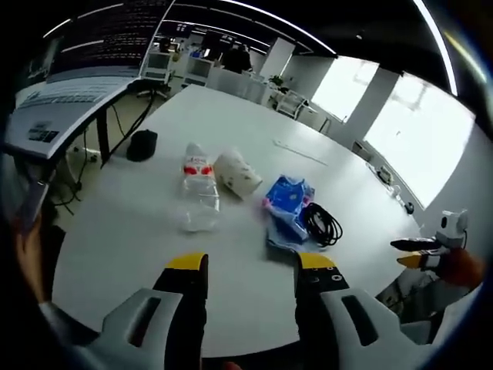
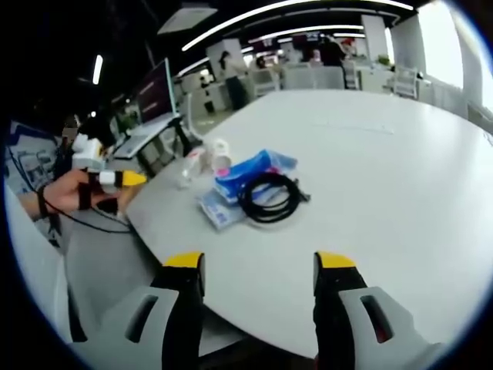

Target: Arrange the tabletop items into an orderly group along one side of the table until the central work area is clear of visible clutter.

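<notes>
Both grippers, left (image 1: 250, 270) and right (image 2: 259, 270), spread open, empty, short of the white table (image 1: 231, 301). Near its middle: empty plastic bottle (image 1: 199, 193), light, crushable, best gripped mid-body; coiled black cable (image 2: 269, 196), limp, best pinched across bundled strands; blue packet (image 1: 286, 199), soft.

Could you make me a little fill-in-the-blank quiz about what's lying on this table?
1. The coiled cable is coloured ____.
2. The clear plastic bottle is lying on its ____.
3. The cable rests beside a ____ packet.
4. Both jaws of the left hand-held gripper have ____ tips.

Missing words: black; side; blue; yellow
</notes>
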Available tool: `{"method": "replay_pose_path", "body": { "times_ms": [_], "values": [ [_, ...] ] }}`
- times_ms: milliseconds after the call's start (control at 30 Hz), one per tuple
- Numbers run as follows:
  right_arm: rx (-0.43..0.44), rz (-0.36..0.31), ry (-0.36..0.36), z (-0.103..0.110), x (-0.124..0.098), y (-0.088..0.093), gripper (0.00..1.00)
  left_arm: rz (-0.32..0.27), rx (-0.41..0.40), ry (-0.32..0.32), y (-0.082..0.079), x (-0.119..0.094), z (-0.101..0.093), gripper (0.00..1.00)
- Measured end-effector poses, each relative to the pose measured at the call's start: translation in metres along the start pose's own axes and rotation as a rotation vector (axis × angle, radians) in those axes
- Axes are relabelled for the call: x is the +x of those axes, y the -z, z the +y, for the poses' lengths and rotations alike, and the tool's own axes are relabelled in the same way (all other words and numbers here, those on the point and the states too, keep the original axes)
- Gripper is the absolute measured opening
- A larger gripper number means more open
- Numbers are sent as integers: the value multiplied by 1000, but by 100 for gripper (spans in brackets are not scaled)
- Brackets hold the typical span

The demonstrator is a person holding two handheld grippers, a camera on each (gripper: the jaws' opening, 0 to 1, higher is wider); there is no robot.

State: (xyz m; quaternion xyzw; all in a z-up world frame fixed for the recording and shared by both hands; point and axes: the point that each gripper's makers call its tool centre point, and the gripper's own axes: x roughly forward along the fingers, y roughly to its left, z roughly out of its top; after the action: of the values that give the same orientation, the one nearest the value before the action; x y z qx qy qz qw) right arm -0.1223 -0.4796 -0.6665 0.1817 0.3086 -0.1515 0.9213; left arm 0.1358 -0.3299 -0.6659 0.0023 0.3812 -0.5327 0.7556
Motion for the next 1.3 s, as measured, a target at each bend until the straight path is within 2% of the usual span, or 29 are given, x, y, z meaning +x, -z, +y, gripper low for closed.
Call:
{"method": "replay_pose_path", "body": {
  "times_ms": [200, 367, 467, 733, 967, 1133, 1300],
  "values": [
    [-2, 6, -4, 1, 2, 1, 55, 16, 6, -1, -1, 9, 2, 43],
    [-4, 7, -6, 1, 5, -3, 55, 42, -46, -48, 0, 21, 16, 42],
    [-6, 6, -10, 1, 6, -5, 55, 58, -45, -74, -1, 28, 21, 42],
    [-17, 11, -20, 2, 10, -9, 55, 53, 3, -88, -18, 45, 24, 41],
    [-22, 13, -23, 1, 11, -10, 55, 47, 3, -108, -34, 63, 29, 41],
    [-24, 14, -21, 0, 10, -10, 55, 49, -10, -126, -37, 73, 34, 41],
    [-19, 13, -15, -3, 9, -9, 55, 64, -10, -145, -34, 80, 39, 41]
  ]
}}
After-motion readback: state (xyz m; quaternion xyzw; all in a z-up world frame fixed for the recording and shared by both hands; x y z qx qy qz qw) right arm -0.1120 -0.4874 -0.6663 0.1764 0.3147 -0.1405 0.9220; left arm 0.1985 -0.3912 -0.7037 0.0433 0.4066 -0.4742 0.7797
